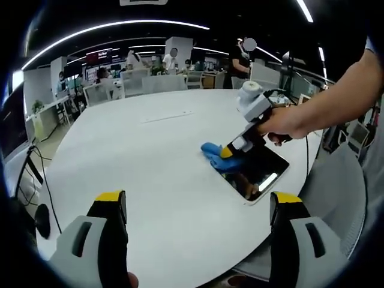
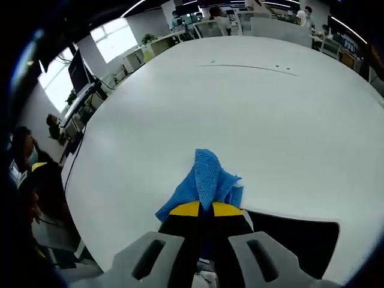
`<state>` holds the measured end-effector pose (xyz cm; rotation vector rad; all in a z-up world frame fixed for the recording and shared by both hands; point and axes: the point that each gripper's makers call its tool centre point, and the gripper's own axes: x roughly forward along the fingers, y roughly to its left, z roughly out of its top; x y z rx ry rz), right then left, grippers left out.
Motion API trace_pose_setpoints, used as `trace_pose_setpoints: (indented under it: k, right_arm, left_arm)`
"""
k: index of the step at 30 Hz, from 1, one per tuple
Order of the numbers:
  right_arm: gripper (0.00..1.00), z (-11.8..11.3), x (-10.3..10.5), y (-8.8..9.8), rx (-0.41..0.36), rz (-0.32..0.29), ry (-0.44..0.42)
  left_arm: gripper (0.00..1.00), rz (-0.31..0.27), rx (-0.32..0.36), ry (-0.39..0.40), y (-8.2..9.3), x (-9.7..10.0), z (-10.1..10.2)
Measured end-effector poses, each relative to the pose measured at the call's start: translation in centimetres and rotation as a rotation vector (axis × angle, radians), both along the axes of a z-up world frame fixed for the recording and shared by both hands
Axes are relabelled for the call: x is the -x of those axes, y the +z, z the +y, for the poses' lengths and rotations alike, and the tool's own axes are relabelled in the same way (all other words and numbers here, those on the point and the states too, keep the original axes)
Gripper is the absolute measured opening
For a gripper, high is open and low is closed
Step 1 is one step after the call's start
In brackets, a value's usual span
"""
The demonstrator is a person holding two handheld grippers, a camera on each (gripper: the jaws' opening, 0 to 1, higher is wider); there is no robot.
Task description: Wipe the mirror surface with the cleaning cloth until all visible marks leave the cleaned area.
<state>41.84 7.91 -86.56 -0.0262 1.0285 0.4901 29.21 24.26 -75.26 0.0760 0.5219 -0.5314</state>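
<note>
In the left gripper view, the left gripper (image 1: 198,207) hovers over the white round table (image 1: 150,162) with its yellow-tipped jaws spread wide apart, nothing between them and touching nothing. Further right, near the table's right edge, the right gripper (image 1: 230,151), held by a person's hand (image 1: 282,123), pinches a blue cleaning cloth (image 1: 217,155) and presses it onto the mirror (image 1: 258,171). The mirror is a dark rounded rectangle lying flat, its long axis running parallel to the nearby table edge; the cloth sits at its far-left end. In the right gripper view, the right gripper (image 2: 206,210) has its jaws pressed together on the cloth (image 2: 204,180), with the mirror (image 2: 300,237) at right. Beyond the table lies an open office with desks, chairs and ceiling light strips.
</note>
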Motion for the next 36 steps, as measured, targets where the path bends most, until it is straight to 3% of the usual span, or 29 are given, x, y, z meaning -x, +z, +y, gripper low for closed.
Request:
trace_pose_setpoints:
  k: [20,36]
  right_arm:
    - [0.00,-2.8,-0.1,-0.1,0.016,0.006,-0.046]
    - [0.00,-2.7,1.1,0.0,0.030,-0.005,-0.060]
  left_arm:
    - [0.99,-0.004,0.002,0.003,0.1,0.4,-0.4]
    - [0.99,-0.008,-0.007,0.001,0.3,0.8,-0.4]
